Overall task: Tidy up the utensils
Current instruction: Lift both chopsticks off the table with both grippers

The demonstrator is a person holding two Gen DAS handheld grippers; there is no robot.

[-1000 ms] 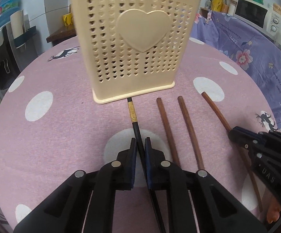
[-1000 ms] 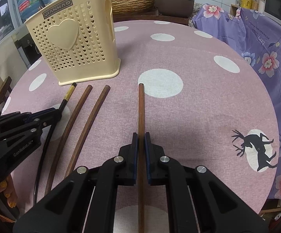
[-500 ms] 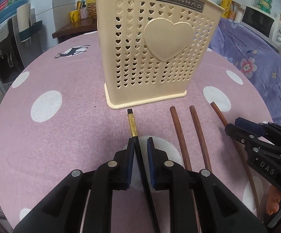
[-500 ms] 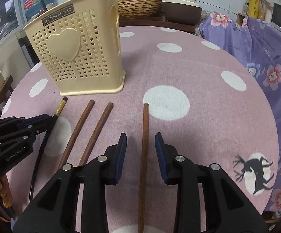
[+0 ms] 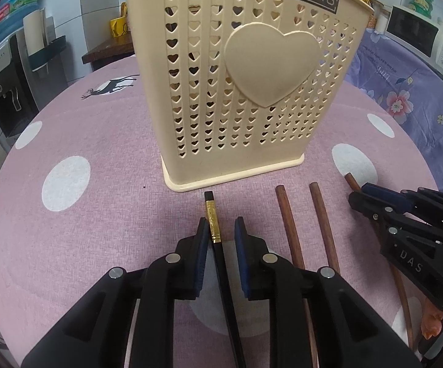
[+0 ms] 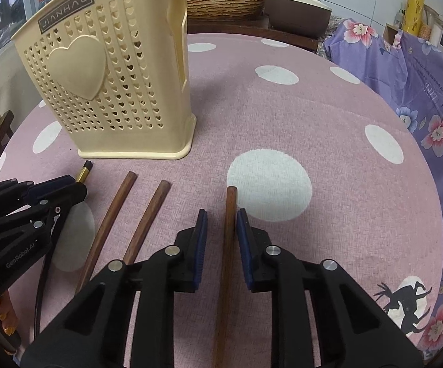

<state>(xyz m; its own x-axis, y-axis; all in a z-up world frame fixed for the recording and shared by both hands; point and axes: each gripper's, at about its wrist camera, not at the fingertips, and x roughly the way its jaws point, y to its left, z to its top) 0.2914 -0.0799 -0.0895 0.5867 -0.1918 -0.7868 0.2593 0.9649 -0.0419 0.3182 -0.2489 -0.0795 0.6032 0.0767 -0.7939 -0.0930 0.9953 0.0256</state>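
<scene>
A cream perforated utensil holder (image 5: pixel 246 86) with a heart stands on the pink dotted table; it also shows in the right wrist view (image 6: pixel 111 86). A black chopstick with a gold band (image 5: pixel 213 230) lies between the pads of my open left gripper (image 5: pixel 219 230). Two brown chopsticks (image 5: pixel 285 214) (image 5: pixel 321 211) lie side by side to its right. A third brown chopstick (image 6: pixel 230 214) lies between the pads of my open right gripper (image 6: pixel 221 224). The left gripper shows at the left of the right wrist view (image 6: pixel 52 193). The right gripper shows at the right of the left wrist view (image 5: pixel 374 199).
The round table (image 6: pixel 328 116) has a pink cloth with white dots. A purple flowered cloth (image 6: pixel 420 76) covers furniture to the right. A woven basket (image 6: pixel 224 0) and a brown appliance (image 6: pixel 295 3) stand behind the table. A water dispenser (image 5: pixel 3 86) stands at the left.
Both grippers were shut on their chopsticks a second ago and have opened. Both have moved forward toward the holder, and the chopsticks lie on the table.
</scene>
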